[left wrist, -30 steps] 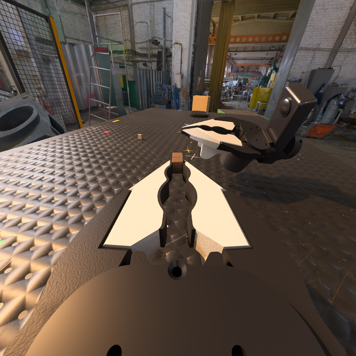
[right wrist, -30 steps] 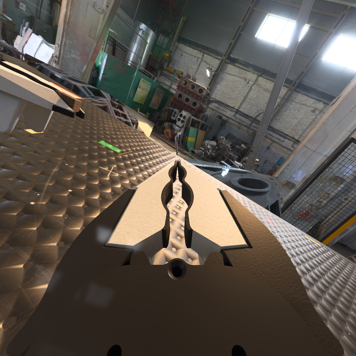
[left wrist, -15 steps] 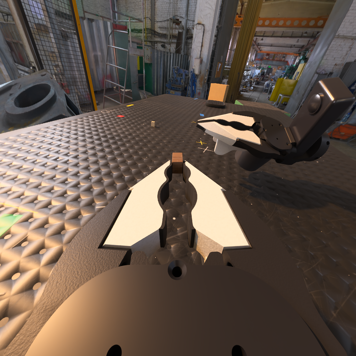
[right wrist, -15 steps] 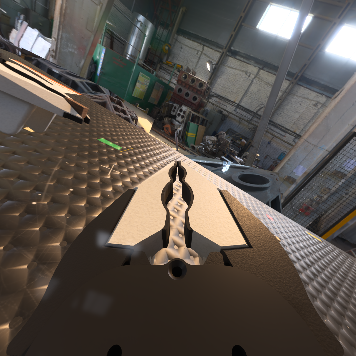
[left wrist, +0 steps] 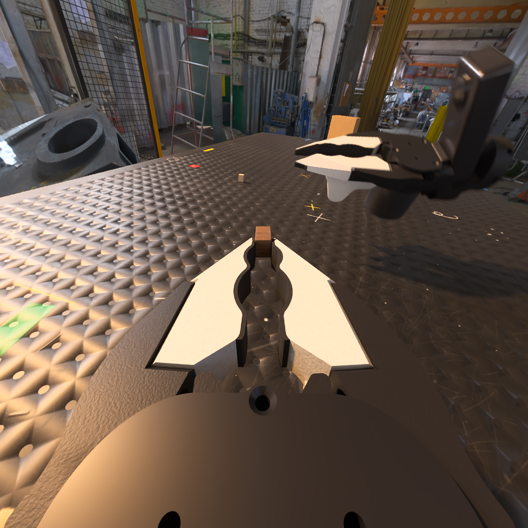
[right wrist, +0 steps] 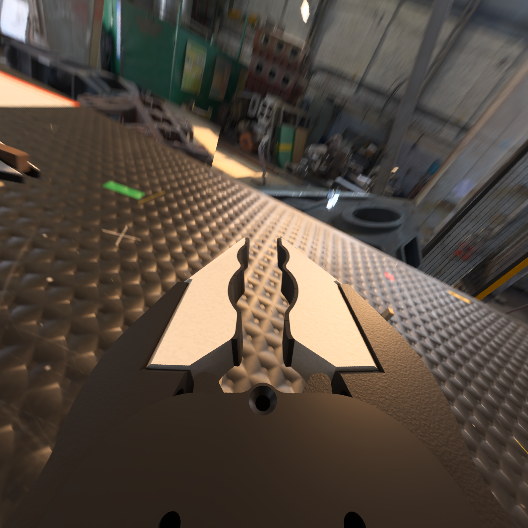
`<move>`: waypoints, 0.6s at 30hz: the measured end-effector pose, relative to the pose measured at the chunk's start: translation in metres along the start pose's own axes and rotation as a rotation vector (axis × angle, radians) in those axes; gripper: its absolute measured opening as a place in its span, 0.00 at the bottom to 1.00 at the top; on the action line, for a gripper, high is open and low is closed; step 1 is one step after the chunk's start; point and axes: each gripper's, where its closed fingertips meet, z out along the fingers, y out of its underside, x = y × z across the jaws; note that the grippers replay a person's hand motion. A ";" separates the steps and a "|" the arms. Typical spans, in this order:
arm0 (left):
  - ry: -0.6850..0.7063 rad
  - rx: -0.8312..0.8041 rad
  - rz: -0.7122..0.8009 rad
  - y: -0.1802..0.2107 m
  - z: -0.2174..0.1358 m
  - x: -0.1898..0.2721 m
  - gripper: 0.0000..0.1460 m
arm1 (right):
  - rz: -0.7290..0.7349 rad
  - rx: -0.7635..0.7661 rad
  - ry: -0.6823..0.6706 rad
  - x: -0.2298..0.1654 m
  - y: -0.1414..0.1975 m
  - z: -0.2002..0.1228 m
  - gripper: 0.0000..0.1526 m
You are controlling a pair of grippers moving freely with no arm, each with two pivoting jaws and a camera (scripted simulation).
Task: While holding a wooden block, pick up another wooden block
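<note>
My left gripper is shut on a brown wooden block, held at the fingertips above the studded metal table. A small pale wooden block stands on the table farther ahead. My right gripper hovers at the upper right, with its jaws apart and empty. In the right wrist view, my right gripper is open over the table. The pale block sits off to its right. The held brown block shows at the left edge.
A tan box stands at the table's far edge. Flat marks lie on the table: green tape, a red patch, a yellow patch and chalk crosses. The table edge runs diagonally behind the right gripper.
My right gripper has opened from shut and swung, so the pale block has come into its view; its picture is blurred. My left gripper still holds the brown block and its view has turned rightward.
</note>
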 end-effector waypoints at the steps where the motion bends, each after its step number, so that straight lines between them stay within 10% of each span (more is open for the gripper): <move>1: -0.002 -0.004 0.008 0.000 0.000 0.001 0.06 | 0.006 -0.063 -0.035 0.008 0.007 0.003 0.16; 18: 0.093 -0.002 -0.049 0.000 0.002 0.006 0.06 | -0.473 -0.882 -0.641 0.164 0.144 0.085 0.12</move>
